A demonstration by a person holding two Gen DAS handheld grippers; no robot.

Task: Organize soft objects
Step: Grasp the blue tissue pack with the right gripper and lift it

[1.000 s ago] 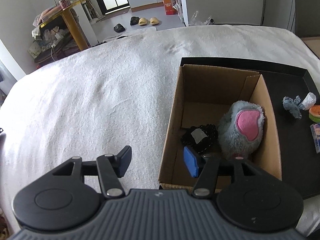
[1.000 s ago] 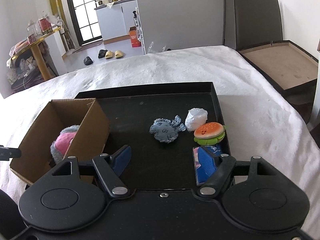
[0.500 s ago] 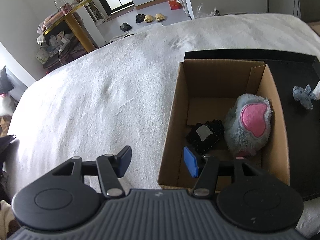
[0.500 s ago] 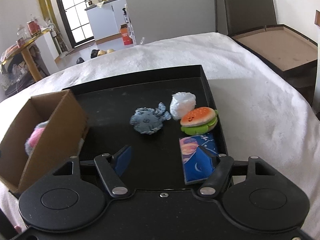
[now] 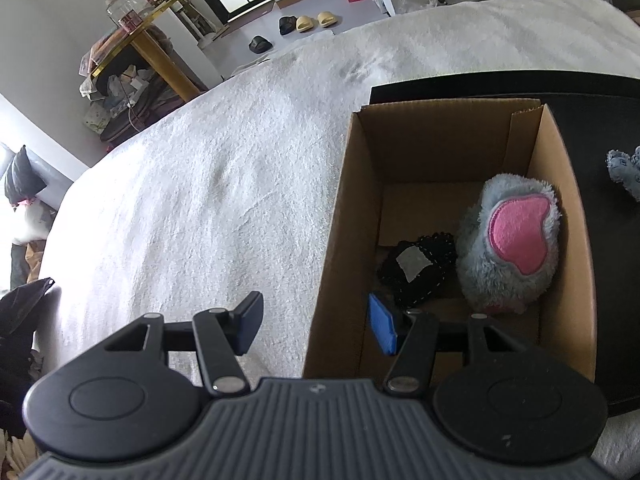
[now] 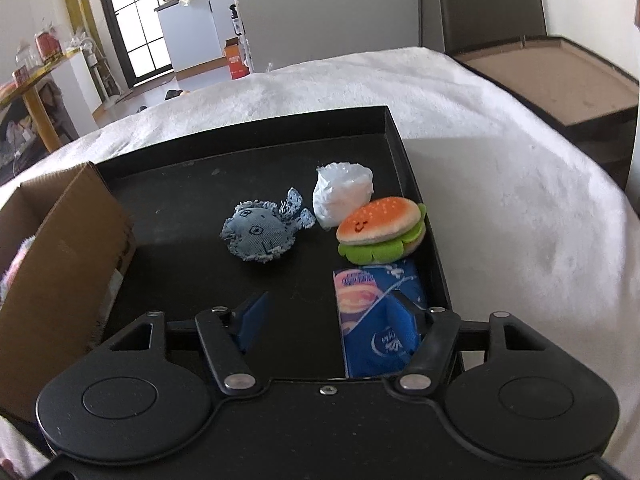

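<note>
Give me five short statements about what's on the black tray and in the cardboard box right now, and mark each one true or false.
1. The grey and pink plush lies inside the cardboard box. True.
2. The burger plush sits in the cardboard box. False: it is on the black tray, near the right rim.
3. The denim whale toy lies on the tray, left of the white plastic bundle. True.
4. The right gripper is clamped on the whale toy. False: its jaws stand apart with nothing pressed between them, and the whale lies further ahead.
5. The blue tissue packet lies on the white blanket. False: it is on the tray, in front of the burger.
</note>
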